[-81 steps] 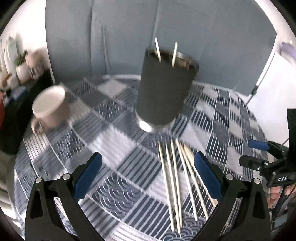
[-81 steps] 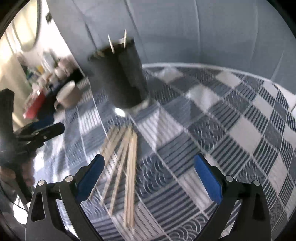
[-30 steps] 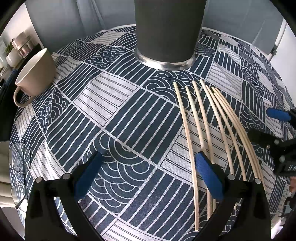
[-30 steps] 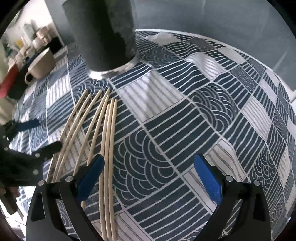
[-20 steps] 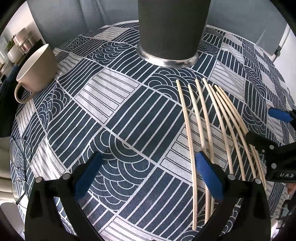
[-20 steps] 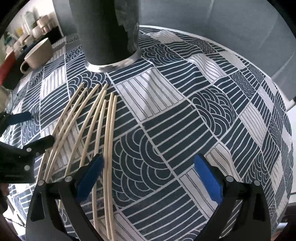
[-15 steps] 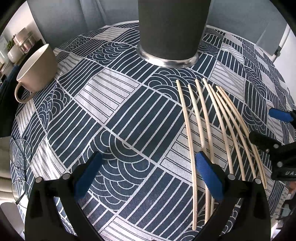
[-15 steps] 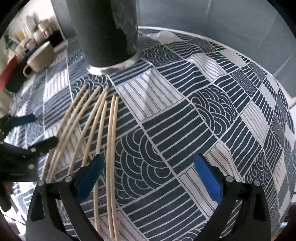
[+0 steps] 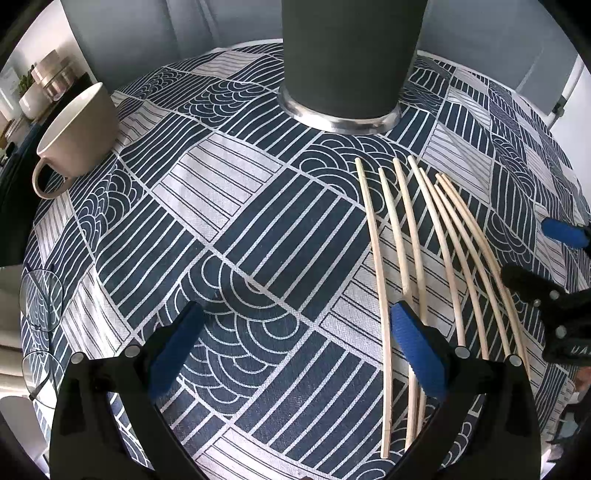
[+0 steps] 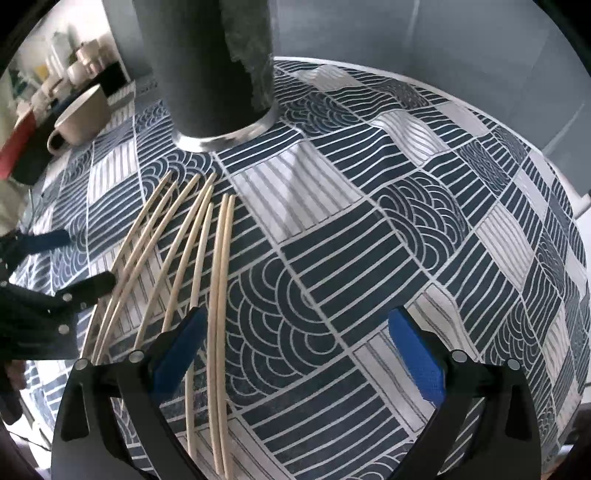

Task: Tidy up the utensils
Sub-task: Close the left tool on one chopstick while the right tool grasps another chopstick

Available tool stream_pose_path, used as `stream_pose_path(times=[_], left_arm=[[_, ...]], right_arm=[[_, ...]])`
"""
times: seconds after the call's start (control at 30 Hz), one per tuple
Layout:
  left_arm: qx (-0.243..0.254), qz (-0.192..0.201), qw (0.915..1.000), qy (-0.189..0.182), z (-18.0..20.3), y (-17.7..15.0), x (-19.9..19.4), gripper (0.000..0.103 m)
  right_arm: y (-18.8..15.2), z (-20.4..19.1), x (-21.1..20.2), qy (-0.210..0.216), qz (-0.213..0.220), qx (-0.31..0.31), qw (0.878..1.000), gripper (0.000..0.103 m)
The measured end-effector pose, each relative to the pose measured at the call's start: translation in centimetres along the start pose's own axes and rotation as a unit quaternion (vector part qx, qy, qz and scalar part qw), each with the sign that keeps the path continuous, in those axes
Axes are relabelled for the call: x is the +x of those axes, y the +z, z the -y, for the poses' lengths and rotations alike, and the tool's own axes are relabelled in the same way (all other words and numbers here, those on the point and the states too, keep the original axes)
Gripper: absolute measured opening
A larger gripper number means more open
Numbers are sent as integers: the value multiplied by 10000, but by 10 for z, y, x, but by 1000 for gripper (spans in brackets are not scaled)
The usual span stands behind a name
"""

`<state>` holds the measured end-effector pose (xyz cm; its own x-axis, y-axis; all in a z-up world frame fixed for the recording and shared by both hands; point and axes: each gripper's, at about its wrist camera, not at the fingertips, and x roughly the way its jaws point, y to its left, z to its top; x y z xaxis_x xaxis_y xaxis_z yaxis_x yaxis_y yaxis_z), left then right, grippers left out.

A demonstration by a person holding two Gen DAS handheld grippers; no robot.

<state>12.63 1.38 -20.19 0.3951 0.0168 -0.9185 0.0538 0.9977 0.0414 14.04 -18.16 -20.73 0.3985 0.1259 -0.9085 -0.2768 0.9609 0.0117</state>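
Several pale wooden chopsticks (image 9: 413, 251) lie fanned on the patterned tablecloth, just in front of a tall dark holder cup (image 9: 351, 55) with a metal base. They also show in the right wrist view (image 10: 199, 251), below the holder cup (image 10: 210, 66). My left gripper (image 9: 295, 343) is open and empty, low over the cloth, its right finger over the leftmost chopsticks. My right gripper (image 10: 295, 347) is open and empty, its left finger over the rightmost chopsticks. Each gripper shows in the other's view, the right one (image 9: 554, 266) and the left one (image 10: 62, 266).
A beige mug (image 9: 77, 136) stands on the round table's left side; it also shows in the right wrist view (image 10: 81, 118). Jars and a plant (image 9: 40, 88) sit on a shelf beyond. A grey curtain (image 10: 406, 33) hangs behind the table.
Both grippers have come down and closer to the table since the earliest frames. Over the last second they moved only slightly. The chopsticks have not moved.
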Motion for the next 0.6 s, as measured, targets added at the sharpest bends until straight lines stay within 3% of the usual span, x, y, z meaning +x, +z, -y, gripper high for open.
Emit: stream_pose_path(times=[0.3,0.47,0.5,0.53,0.57,0.6], left_arm=[[-90,-7,9999,73,1,0,-1,99],[99,20,9999,-17,-1,0,-2,96],[104,31,9999,-23,-3,0,-4,87],[107,57,9999,-24,-6,1,-7,81],[123,40,9999,-32,-8,1,-8,69],[163,17,9999,-47,-11,1,-10,56]], right_arm=[[1,0,12,-71,-368,-14,9993,95],[8,4,17,102,-659,-198,9976,92],[8,5,15,126,-663,-240,9974,83],[8,8,11,137,-637,-271,9975,63],[8,12,7,147,-618,-284,9976,52],[7,19,3,138,-623,-252,9976,29]])
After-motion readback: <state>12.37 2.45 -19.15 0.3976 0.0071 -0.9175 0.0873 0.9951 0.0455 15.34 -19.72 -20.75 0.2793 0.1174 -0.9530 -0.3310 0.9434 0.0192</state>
